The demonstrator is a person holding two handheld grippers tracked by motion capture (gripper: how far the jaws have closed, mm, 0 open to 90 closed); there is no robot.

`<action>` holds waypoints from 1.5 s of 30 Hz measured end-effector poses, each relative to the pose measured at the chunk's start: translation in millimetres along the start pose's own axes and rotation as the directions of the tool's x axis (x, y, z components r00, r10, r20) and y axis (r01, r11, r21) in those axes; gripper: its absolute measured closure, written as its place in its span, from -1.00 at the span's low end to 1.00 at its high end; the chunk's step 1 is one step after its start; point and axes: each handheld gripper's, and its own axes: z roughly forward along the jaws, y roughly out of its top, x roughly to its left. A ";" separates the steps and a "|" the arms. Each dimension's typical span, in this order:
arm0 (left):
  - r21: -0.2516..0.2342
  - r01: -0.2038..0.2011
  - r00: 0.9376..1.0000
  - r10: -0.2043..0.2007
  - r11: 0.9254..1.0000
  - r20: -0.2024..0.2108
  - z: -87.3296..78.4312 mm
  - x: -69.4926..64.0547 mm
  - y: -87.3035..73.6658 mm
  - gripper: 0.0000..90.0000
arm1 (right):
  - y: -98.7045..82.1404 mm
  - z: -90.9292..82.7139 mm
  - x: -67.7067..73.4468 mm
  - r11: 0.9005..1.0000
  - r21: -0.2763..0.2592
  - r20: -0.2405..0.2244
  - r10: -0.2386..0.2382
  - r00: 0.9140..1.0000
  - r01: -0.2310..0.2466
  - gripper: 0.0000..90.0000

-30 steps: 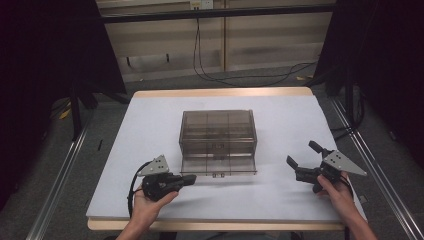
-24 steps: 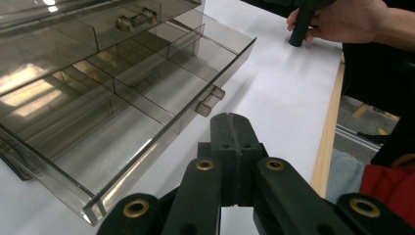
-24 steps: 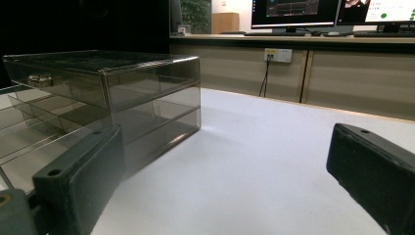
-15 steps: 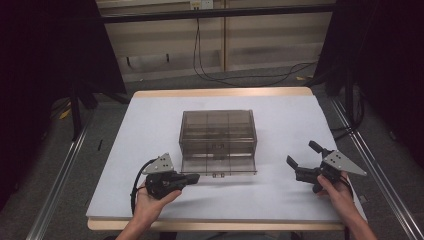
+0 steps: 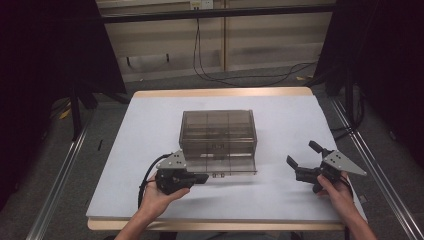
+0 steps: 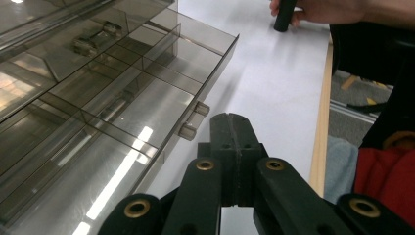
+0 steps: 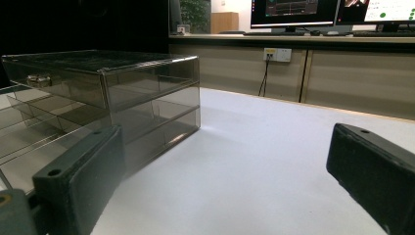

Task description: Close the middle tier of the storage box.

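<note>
My two grippers flank a smoky clear drawer box on the white worktop.

In the high view the drawer box [image 5: 218, 134] sits at the middle of the worktop [image 5: 290, 120], its bottom drawer [image 5: 220, 166] pulled out toward the lower edge of the frame. My left gripper [image 5: 202, 178] lies at lower left of centre, jaws pressed together, their tip just beside the drawer's front handle tabs [image 6: 194, 120]; I cannot tell whether they touch. My right gripper [image 5: 304, 156] rests at lower right, well apart from the box, its jaws spread wide with nothing between them. My hands [image 5: 338, 192] enter from the bottom edge.
</note>
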 end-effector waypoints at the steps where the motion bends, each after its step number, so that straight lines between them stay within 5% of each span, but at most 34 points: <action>1: 0.000 -0.004 1.000 0.004 1.000 0.007 2.3 0.8 0.8 1.00 | 0.0 0.0 0.0 1.000 0.000 0.000 0.001 1.000 -0.001 -0.98; 11: 0.066 -0.039 0.999 0.037 0.997 0.024 21.0 3.1 -0.1 1.00 | 0.0 -0.1 0.0 1.000 0.000 0.001 0.003 1.000 -0.003 -0.98; 14: 0.122 -0.057 0.998 0.057 0.991 0.000 23.3 3.4 -0.6 1.00 | 0.0 0.0 0.0 1.000 0.000 0.001 0.001 1.000 -0.001 -0.98; 16: 0.094 -0.035 0.999 0.033 0.995 0.023 25.9 5.9 -3.8 1.00 | -0.1 -0.1 0.0 1.000 0.000 -0.002 -0.001 1.000 0.001 -0.98; 27: 0.116 0.004 1.000 -0.004 0.993 0.002 29.6 16.6 -10.7 1.00 | 0.0 -0.3 0.2 1.000 0.001 -0.003 -0.002 1.000 0.002 -0.98; 45: 0.146 -0.006 1.000 0.008 0.989 -0.010 38.7 17.5 -12.3 1.00 | -0.1 -0.2 0.1 1.000 -0.001 -0.002 -0.002 1.000 0.002 -0.98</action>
